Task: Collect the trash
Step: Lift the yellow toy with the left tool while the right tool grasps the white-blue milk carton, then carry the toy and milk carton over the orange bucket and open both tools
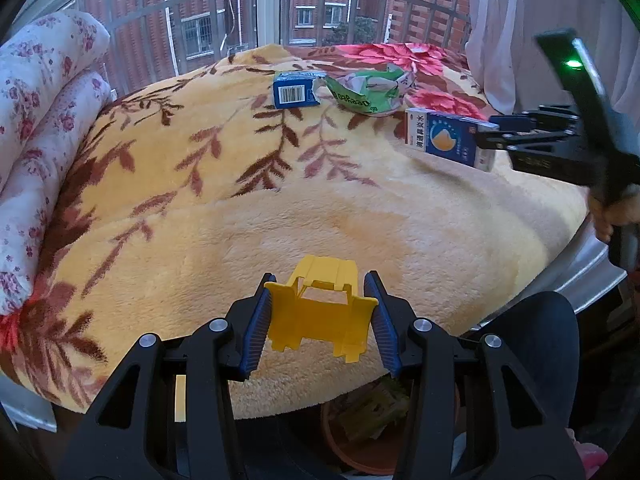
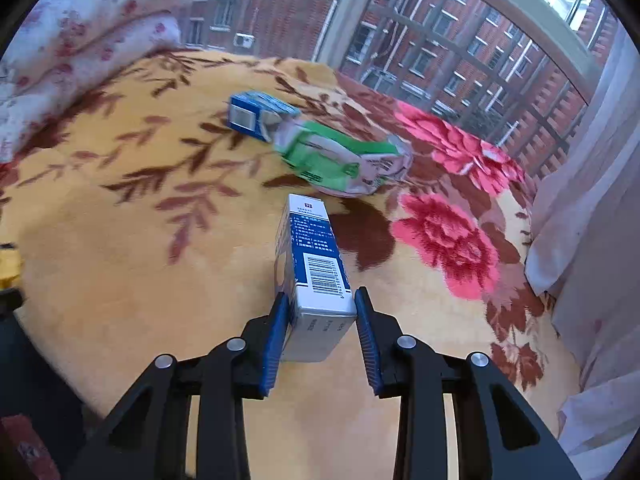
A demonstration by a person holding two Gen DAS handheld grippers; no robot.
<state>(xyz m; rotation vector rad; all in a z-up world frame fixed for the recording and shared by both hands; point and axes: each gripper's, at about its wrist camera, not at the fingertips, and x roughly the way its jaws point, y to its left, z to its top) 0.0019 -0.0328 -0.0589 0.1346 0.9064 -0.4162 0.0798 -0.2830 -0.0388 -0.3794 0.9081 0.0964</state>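
My left gripper [image 1: 320, 300] is shut on a flattened yellow carton piece [image 1: 318, 312], held above the near edge of the yellow blanket. My right gripper [image 2: 320, 304] is shut on a blue and white medicine box [image 2: 312, 272], held above the blanket; the box also shows in the left wrist view [image 1: 450, 138], with the right gripper [image 1: 494, 132] at the right. A small blue box [image 1: 296, 90] [image 2: 256, 114] and a crumpled green and white wrapper [image 1: 370, 90] [image 2: 344, 156] lie together at the far side of the blanket.
A rolled floral quilt [image 1: 44, 128] lies at the left. A white curtain [image 2: 592, 208] hangs at the right. A window with bars [image 1: 260, 4] is behind. Below the bed edge stands a brown bin with trash [image 1: 372, 416].
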